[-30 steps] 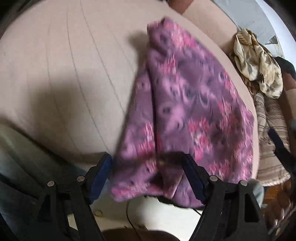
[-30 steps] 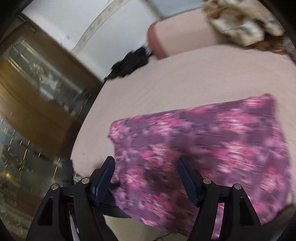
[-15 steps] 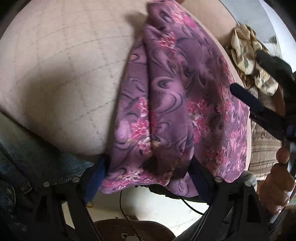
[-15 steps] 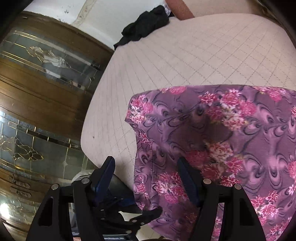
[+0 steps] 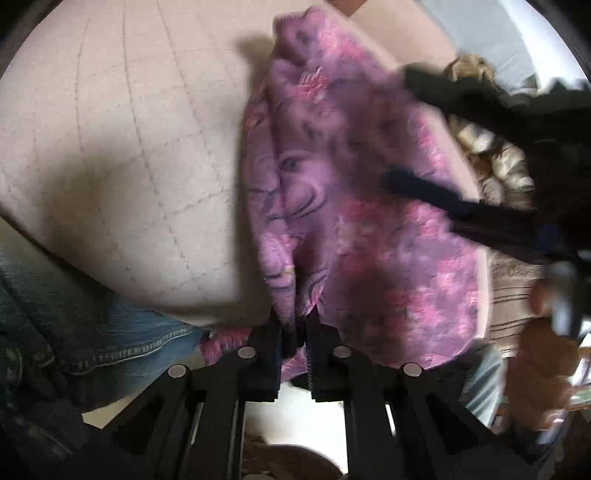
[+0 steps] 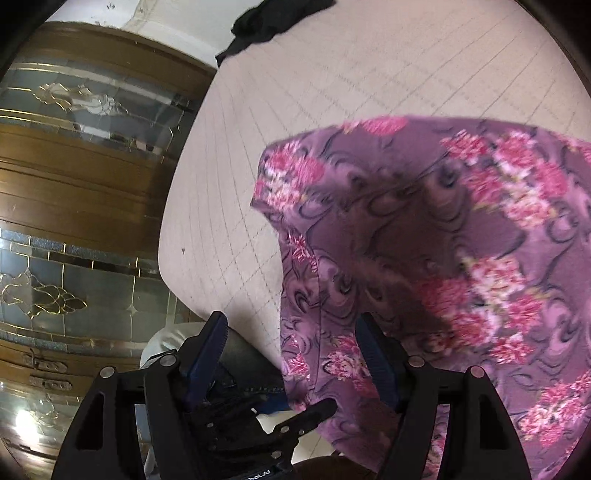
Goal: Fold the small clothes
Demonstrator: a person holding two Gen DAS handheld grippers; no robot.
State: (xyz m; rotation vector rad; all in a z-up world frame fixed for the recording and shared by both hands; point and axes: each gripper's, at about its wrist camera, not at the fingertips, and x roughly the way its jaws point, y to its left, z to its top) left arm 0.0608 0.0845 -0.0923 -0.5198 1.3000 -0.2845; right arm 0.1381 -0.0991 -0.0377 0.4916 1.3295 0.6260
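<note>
Across the near edge of the quilted bed, the purple floral garment lay spread, its lower hem spilling over the side toward the person's jeans. The left gripper had its jaws clenched on a bunched pleat of that hem, the cloth drawn into a ridge running up from the pinch. The right gripper hovered with jaws released and spread wide, the garment's left border hanging between them but not gripped. Seen from the left wrist view, the right gripper reached in over the cloth's far side, blurred.

The step in hand looked like taking hold of the garment's edge for a fold: one corner secured, the other not yet. The next move would likely call for the right jaws to pinch the border, then both to carry the hem across evenly. A crumpled patterned cloth and a black garment lay well apart.
</note>
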